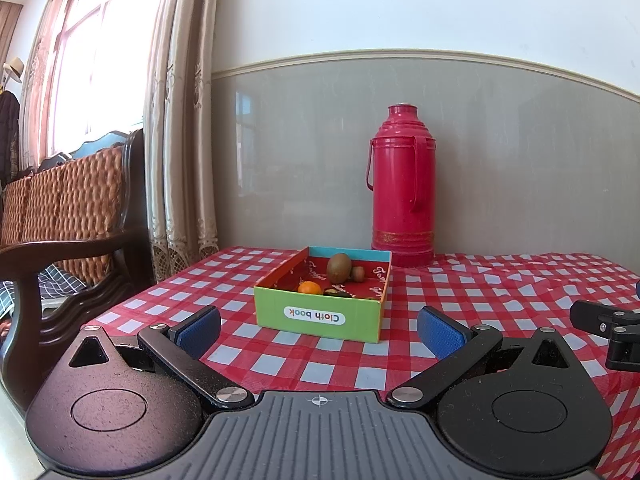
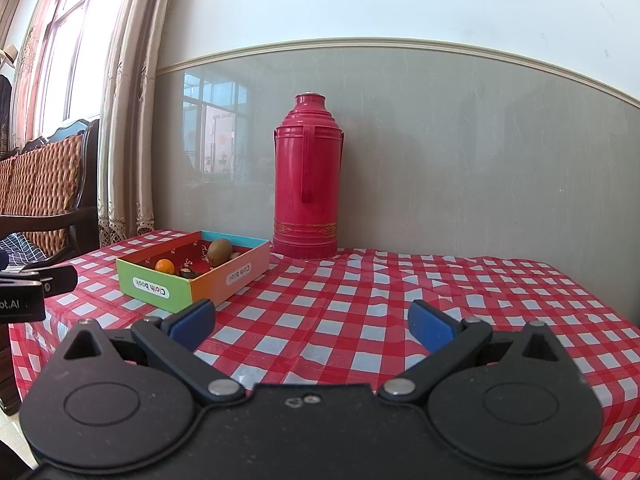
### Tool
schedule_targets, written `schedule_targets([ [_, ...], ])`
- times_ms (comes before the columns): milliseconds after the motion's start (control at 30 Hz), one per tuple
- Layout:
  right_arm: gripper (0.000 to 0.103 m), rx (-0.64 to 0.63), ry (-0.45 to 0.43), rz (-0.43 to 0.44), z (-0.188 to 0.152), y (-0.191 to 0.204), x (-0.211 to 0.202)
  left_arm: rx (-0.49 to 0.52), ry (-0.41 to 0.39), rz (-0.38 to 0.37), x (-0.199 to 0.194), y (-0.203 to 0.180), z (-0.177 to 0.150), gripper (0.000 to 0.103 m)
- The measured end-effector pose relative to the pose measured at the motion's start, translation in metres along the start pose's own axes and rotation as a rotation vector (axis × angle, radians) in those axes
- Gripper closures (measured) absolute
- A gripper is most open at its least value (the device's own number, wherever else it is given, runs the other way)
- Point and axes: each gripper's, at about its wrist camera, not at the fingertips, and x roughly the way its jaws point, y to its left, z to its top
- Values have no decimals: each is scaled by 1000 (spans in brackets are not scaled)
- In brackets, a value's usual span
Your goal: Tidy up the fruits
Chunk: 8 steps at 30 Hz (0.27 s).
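"Cloth book" printed upside down on a white pill-shaped label, green end of the cardboard box (image 1: 320,316); same words again on the box's orange long side in the right wrist view. Script lettering on the red lining inside, too small to read. Fragment "IA.to" mirrored on the left gripper (image 2: 18,303) body.

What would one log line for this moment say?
left gripper: open, empty | right gripper: open, empty | kiwi, orange in box | thermos behind

fruits (image 1: 339,267) in box (image 1: 320,318), thermos (image 1: 403,186) behind.
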Motion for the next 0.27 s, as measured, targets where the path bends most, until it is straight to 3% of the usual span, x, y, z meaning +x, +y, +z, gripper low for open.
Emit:
schedule_targets([
  [267,6,-1,0,1,0,0,0,0,7,-37,2,0,1,0],
])
